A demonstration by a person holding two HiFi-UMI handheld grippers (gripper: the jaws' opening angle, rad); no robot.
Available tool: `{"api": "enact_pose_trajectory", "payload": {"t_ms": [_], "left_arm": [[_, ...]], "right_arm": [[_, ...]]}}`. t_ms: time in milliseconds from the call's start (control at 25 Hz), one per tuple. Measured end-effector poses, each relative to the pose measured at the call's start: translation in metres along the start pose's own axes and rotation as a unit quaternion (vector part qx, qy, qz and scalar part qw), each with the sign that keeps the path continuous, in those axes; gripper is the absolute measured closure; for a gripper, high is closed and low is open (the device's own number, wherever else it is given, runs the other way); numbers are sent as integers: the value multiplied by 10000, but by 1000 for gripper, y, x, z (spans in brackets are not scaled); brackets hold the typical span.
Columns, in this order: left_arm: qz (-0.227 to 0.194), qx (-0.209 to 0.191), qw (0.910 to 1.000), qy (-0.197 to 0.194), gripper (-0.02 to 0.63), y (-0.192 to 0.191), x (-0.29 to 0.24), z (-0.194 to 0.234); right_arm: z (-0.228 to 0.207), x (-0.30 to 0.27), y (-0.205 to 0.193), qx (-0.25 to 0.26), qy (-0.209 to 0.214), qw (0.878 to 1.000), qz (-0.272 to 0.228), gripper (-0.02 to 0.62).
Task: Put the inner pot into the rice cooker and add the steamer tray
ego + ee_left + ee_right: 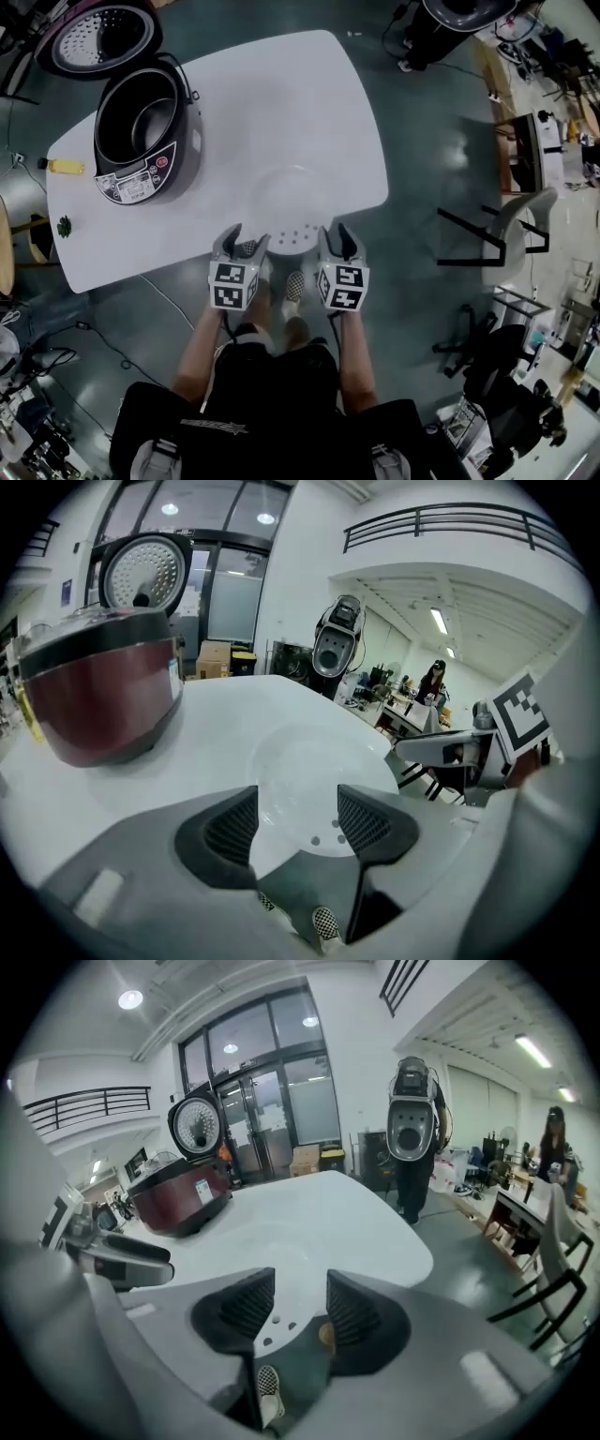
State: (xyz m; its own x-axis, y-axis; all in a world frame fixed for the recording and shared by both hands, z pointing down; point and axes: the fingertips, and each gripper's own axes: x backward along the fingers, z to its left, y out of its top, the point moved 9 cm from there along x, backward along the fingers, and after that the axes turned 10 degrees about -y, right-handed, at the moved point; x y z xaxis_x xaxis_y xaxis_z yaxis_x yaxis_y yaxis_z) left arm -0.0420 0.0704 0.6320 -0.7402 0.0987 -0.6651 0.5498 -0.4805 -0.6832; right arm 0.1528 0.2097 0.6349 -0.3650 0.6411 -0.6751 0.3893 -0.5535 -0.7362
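Note:
The dark red rice cooker (145, 131) stands on the white table (309, 103) at the far left, its lid (103, 37) swung up. A dark inner pot (141, 120) sits inside it. A translucent white steamer tray (289, 202) with small holes lies at the table's near edge. My left gripper (244, 242) and right gripper (336, 239) hover at that edge, one on each side of the tray's near rim. The left gripper view shows open jaws (298, 822) with the tray (300, 780) beyond and the cooker (103, 691) on the left. The right gripper (300, 1307) is open too, with nothing gripped.
A yellow object (66, 167) and a small green item (64, 226) lie near the table's left edge. A chair (506, 225) stands on the floor to the right. A tall black and white machine (412, 1129) stands behind the table. A cable runs across the floor at left.

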Motion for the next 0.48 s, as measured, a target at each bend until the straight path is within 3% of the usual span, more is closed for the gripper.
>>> {"api": "enact_pose_trajectory", "payload": {"t_ms": [240,480], "left_arm": [[255,54,9997,-12,345,-12,-23,10],[254,-23,9995,211,347,-16,-32,18]], "right_arm": [[-2,-23,-16,-33,-14,9996,297,419],[-3,-35,-22,-57,-11,9988,487,419]]}}
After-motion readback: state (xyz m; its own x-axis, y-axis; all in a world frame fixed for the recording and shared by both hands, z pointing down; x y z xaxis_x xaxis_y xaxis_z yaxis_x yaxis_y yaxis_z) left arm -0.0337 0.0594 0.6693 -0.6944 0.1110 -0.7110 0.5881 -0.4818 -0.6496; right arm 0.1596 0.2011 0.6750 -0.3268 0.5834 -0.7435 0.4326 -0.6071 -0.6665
